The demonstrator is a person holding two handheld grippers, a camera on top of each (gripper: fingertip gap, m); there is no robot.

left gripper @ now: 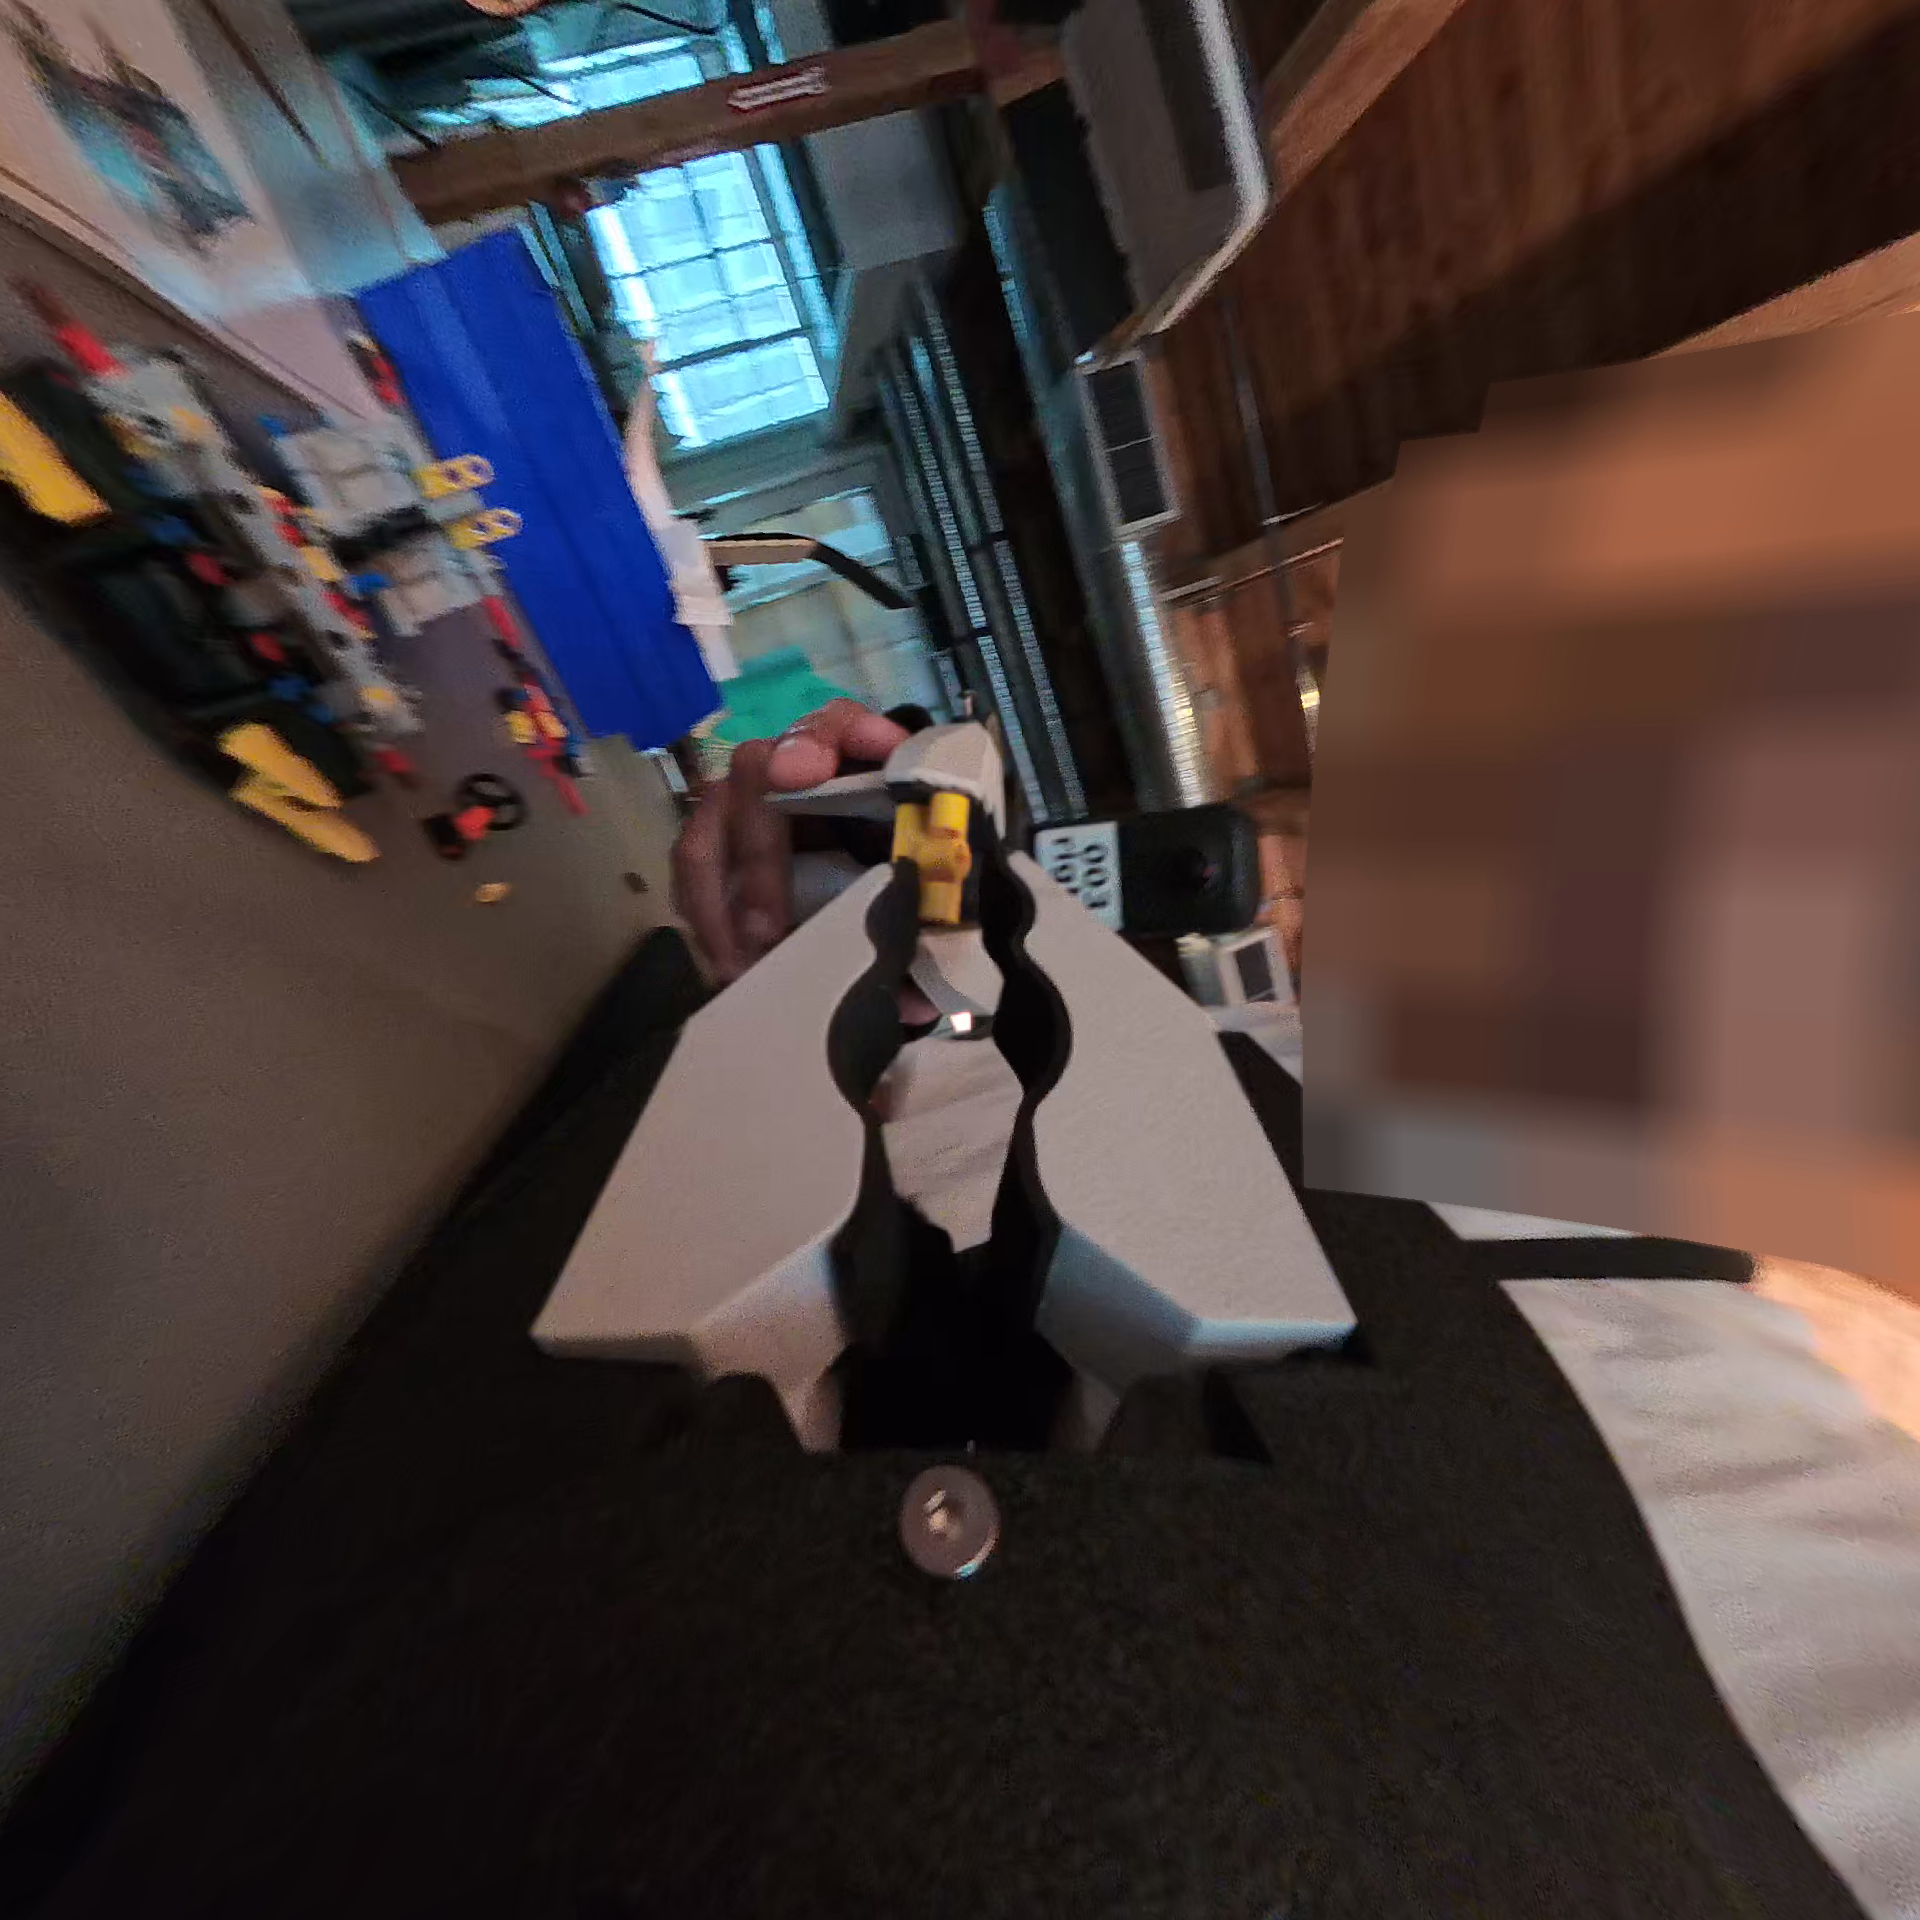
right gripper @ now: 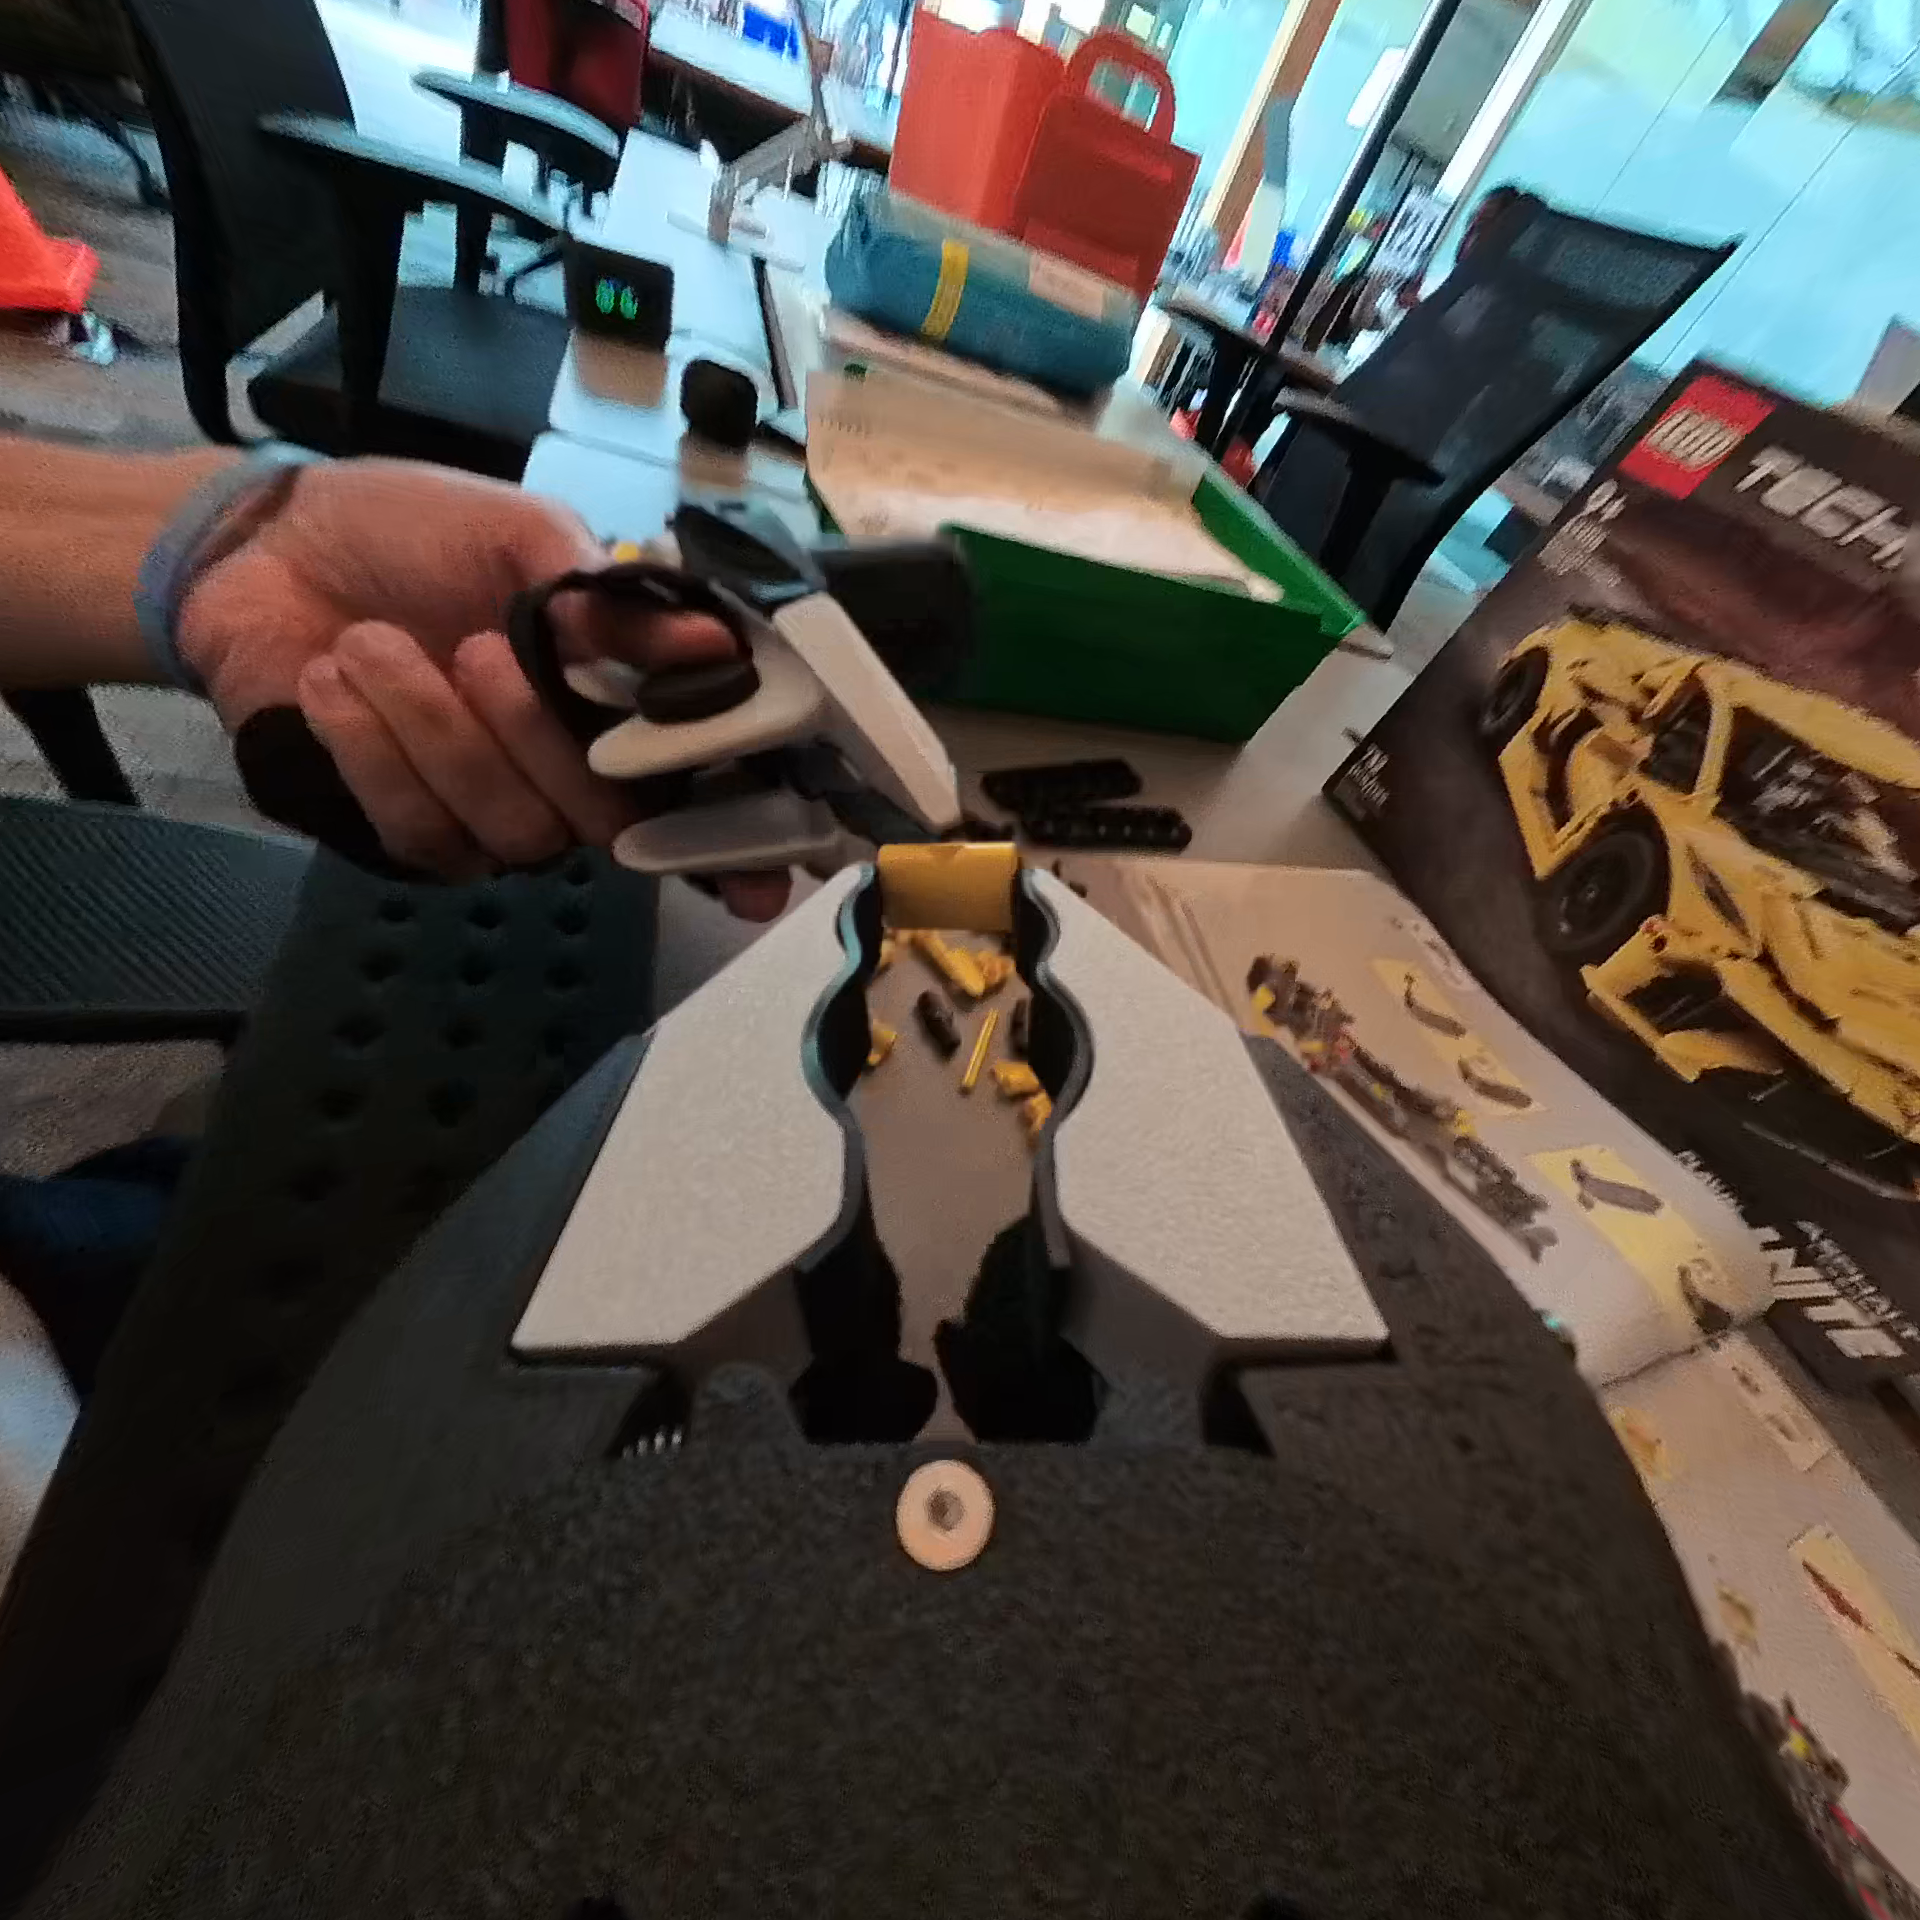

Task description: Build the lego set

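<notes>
Yellow piece (right gripper: 945, 885): lower edge hidden behind the right gripper (right gripper: 945, 894) fingertips; shape not clear.
Left gripper (right gripper: 831, 748): its tip was covered by the yellow piece.
Loose parts (right gripper: 961, 1023): small, blurred, kinds unclear.
Set box (right gripper: 1683, 790): cut by the right edge.
Booklet (right gripper: 1455, 1091): blurred drawings.
Table parts (left gripper: 260, 592): motion-smeared.

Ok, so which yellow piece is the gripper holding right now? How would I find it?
Start at the big set box with the yellow car, standing at the right of the table. Go left past the open instruction booklet to the right gripper. The yellow piece is pinched at its tips, raised above the loose yellow bits lying on the table.
</notes>
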